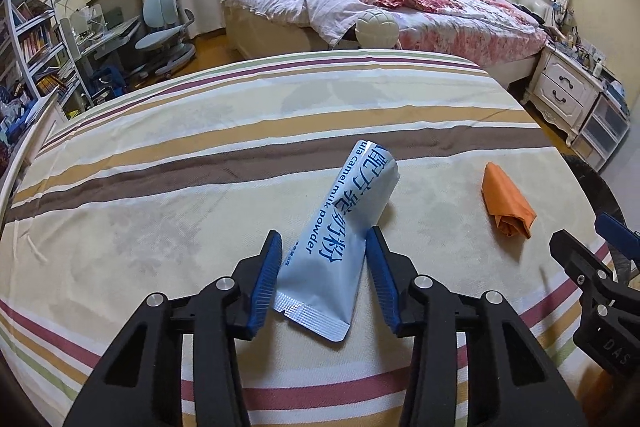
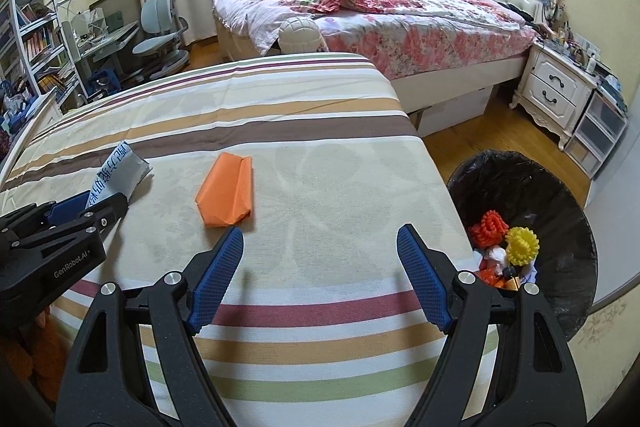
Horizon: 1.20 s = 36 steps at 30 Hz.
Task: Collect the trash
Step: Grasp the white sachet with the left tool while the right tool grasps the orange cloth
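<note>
A pale blue milk powder sachet lies on the striped tablecloth. My left gripper is open with its jaws on either side of the sachet's lower half, the left pad touching its edge. The sachet also shows in the right wrist view. A folded orange paper lies to the right of the sachet; in the right wrist view the orange paper lies just beyond my right gripper, which is open and empty above the cloth. A black-lined trash bin stands right of the table.
The bin holds red and yellow spiky toys and other scraps. Behind the table are a flowered bed, a white ball, a nightstand, a desk chair and bookshelves.
</note>
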Available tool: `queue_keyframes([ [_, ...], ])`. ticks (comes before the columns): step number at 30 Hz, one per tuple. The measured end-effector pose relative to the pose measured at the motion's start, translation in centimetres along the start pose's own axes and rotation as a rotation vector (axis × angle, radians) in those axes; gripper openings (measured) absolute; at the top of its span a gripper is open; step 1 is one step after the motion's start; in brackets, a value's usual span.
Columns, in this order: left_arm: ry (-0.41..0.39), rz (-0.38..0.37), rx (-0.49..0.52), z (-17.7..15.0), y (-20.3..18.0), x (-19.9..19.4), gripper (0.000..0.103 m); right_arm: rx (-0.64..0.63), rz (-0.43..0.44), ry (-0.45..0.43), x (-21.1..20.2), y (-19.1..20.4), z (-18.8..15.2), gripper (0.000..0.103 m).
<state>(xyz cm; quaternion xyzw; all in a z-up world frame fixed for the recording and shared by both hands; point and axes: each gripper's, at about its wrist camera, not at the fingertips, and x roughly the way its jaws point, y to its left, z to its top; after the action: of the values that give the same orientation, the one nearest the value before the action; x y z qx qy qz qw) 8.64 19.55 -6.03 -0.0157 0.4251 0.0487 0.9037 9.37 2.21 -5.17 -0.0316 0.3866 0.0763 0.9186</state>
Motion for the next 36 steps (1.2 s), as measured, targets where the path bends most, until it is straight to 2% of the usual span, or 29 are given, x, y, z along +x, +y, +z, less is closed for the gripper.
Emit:
queue_keyframes([
  [9,-0.003,0.049,-0.067,0.1,3.4,-0.2,0.044,-0.05,0.036,0.013,0.5,2.5,0.3,0.077],
  [16,-0.021,0.065,-0.092,0.0,4.3,-0.4,0.044,-0.08,0.021,0.009,1.8,4.7,1.7,0.077],
  [18,-0.026,0.067,-0.088,-0.1,4.2,-0.5,0.044,-0.081,0.02,0.026,2.3,4.9,1.9,0.073],
  [22,-0.037,0.075,-0.078,-0.2,4.1,-0.5,0.044,-0.056,0.034,0.083,3.5,4.8,2.2,0.055],
  [24,-0.036,0.074,-0.08,-0.2,4.1,-0.5,0.044,-0.054,0.03,0.079,3.3,4.6,2.2,0.052],
  [29,-0.034,0.074,-0.087,-0.2,4.1,-0.5,0.044,-0.06,0.021,0.071,3.2,4.5,1.9,0.034],
  [36,-0.043,0.077,-0.079,-0.4,4.1,-0.7,0.044,-0.051,0.036,0.066,2.9,4.3,1.7,0.032],
])
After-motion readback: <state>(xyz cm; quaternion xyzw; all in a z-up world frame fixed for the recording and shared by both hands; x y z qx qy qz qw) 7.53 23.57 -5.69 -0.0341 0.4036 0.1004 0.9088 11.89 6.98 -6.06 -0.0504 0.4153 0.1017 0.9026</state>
